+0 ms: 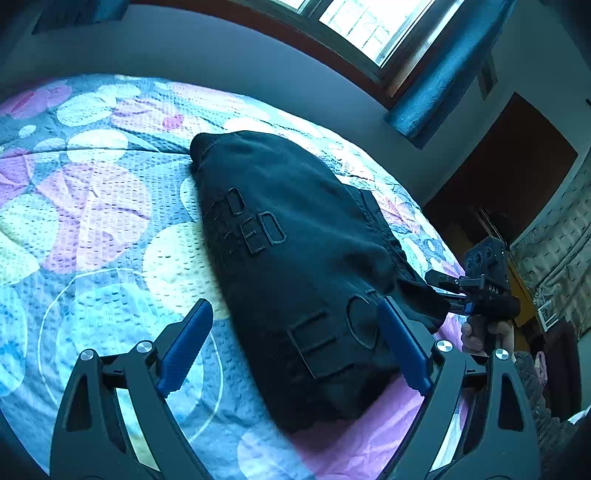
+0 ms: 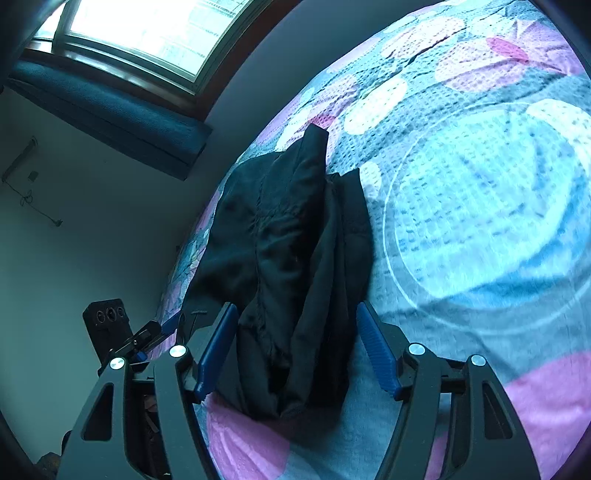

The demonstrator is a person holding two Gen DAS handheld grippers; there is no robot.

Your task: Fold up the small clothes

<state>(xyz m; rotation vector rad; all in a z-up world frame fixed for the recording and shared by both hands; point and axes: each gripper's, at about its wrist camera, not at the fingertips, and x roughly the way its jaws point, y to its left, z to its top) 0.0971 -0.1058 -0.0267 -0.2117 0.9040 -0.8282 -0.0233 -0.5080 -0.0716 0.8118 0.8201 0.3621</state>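
A dark garment [image 1: 295, 266] with stitched letters lies bunched and partly folded on the patterned bedspread [image 1: 92, 221]. My left gripper [image 1: 295, 343] is open just above its near end, one blue finger on each side. In the left wrist view the right gripper [image 1: 448, 295] is at the garment's right edge, its tips against the cloth. In the right wrist view the garment [image 2: 288, 251] lies in folds between the wide-open blue fingers of my right gripper [image 2: 295, 343]. The left gripper [image 2: 162, 328] shows at the left by the bed edge.
The bedspread [image 2: 480, 206] spreads wide to the right in the right wrist view. A window [image 1: 369, 26] with a blue curtain [image 1: 443, 74] and a grey wall lie behind the bed. A dark doorway [image 1: 509, 177] stands at the right.
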